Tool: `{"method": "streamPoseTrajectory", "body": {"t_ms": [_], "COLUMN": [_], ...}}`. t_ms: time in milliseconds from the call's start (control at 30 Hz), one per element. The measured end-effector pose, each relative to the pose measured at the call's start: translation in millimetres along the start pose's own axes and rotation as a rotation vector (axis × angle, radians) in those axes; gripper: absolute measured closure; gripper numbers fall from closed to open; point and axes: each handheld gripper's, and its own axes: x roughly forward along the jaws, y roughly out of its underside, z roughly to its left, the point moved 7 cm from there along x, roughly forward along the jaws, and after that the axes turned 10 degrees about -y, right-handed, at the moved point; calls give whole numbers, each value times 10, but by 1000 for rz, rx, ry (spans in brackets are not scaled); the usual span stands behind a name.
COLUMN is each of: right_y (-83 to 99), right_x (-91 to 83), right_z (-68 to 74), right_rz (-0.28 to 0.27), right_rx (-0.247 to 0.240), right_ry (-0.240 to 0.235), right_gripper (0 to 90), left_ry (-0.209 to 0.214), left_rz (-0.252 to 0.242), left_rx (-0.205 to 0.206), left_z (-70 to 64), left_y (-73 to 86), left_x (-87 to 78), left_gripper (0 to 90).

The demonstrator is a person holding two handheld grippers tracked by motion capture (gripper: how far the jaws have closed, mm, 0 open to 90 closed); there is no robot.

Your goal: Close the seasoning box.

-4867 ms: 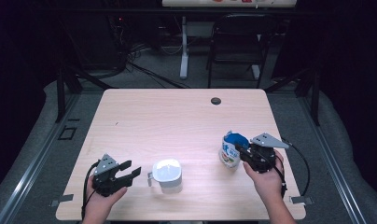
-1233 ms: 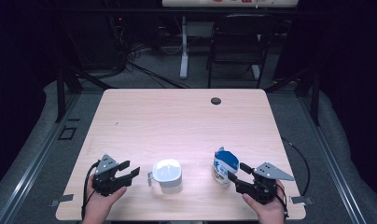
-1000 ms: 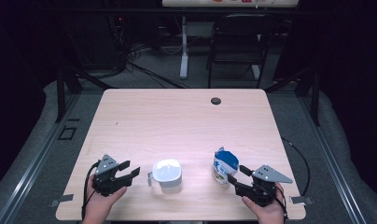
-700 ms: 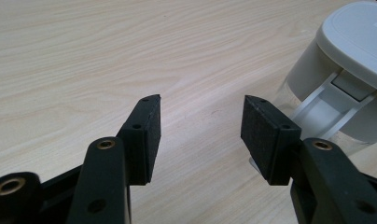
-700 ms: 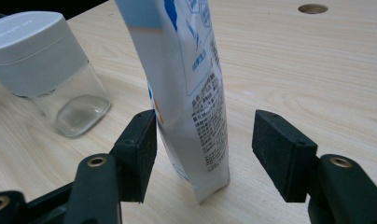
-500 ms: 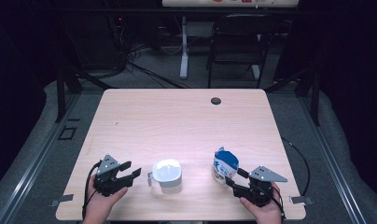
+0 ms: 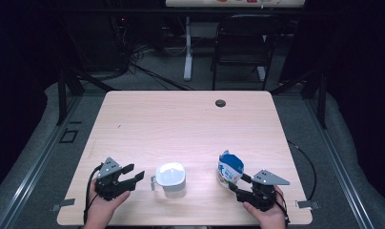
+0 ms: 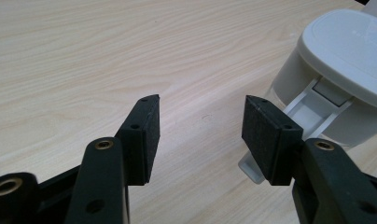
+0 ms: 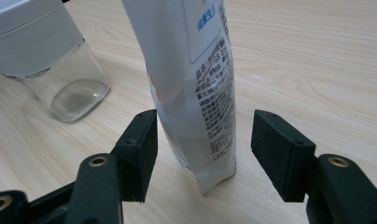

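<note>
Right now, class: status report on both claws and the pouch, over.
Left claw open, beside lidded container. Right claw open, jaws either side of upright pouch, not gripping. Nothing in the way.

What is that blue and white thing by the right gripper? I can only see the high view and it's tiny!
Observer: A standing pouch with small printed text down its side.
Operator: Is the right gripper squeezing it?
Observer: No. The right gripper is open, with a gap on each side of the pouch.
Operator: And the white thing in the middle?
Observer: A container with a white lid and clear walls; it looks empty.
</note>
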Motion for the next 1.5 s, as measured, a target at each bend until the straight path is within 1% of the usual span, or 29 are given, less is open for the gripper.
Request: {"method": "streamPoseTrajectory", "body": {"t_ms": [100,233,267,300,333,367,400,467,500,600,667,700,733,767,833,900,933,967,1000,1033,1067,1133,1200,1233,1300,1367,1400,1433,1500], "right_y": [7,8,3,-1,-8,-11,-15,-25,-31,-38,-48,-52,-64,-65,-75,-75,-78,-79,-81,-84,-82,-79,-79,-72,-68,-63,-61,-64,-60], "right_x": [6,-16,-23,-28,-37,-44,-53,-65,-69,-84,-95,-101,-100,-116,-118,-131,-130,-135,-139,-143,-154,-167,-171,-183,-195,-216,-225,-228,-246], "right_z": [9,19,21,19,19,19,17,16,19,34,56,63,80,84,102,114,119,122,123,130,128,128,135,133,135,142,143,149,158], "right_rz": [-4,-4,-6,-9,-14,-15,-13,-13,-18,-15,-10,-6,-13,3,-1,15,11,13,15,13,20,24,13,21,18,18,19,11,5], "right_rx": [0,-9,-8,-9,-8,-7,-10,-16,-16,-12,-26,-33,-37,-49,-52,-62,-63,-65,-68,-67,-71,-76,-67,-72,-67,-67,-67,-63,-64], "right_ry": [6,9,8,10,10,13,14,15,13,17,21,23,23,25,23,23,22,24,26,22,26,30,27,27,32,31,34,34,34], "right_gripper": [414,415,415,415,415,418,419,421,423,434,437,439,440,445,455,476,484,490,500,507,511,517,522,523,525,530,534,537,560], "left_ry": [9,16,27,32,28,28,34,37,32,36,42,45,49,56,73,85,90,98,99,99,106,113,113,120,136,132,138,145,139], "left_rz": [-1,-18,-14,-24,-12,-24,-16,-30,-33,-34,-50,-43,-44,-49,-45,-46,-47,-38,-50,-40,-47,-48,-46,-49,-46,-51,-58,-53,-44], "left_rx": [-10,-2,1,2,14,20,35,35,44,55,60,62,63,67,76,86,91,93,95,99,99,98,103,97,108,113,116,120,136], "left_z": [-22,-72,-83,-105,-115,-132,-143,-180,-197,-232,-259,-272,-282,-296,-332,-361,-375,-390,-401,-406,-414,-429,-436,-450,-475,-496,-509,-529,-547], "left_y": [-28,-64,-70,-86,-90,-104,-112,-139,-152,-176,-198,-206,-213,-221,-225,-230,-235,-238,-250,-255,-265,-285,-298,-305,-321,-337,-346,-356,-367], "left_x": [-35,-71,-83,-91,-109,-112,-132,-152,-167,-203,-218,-234,-243,-249,-259,-260,-258,-265,-257,-265,-262,-257,-246,-236,-221,-206,-197,-188,-172], "left_gripper": [458,456,456,459,475,484,492,499,501,501,501,508,511,521,593,633,651,677,693,705,725,744,761,777,799,821,824,831,854]}}
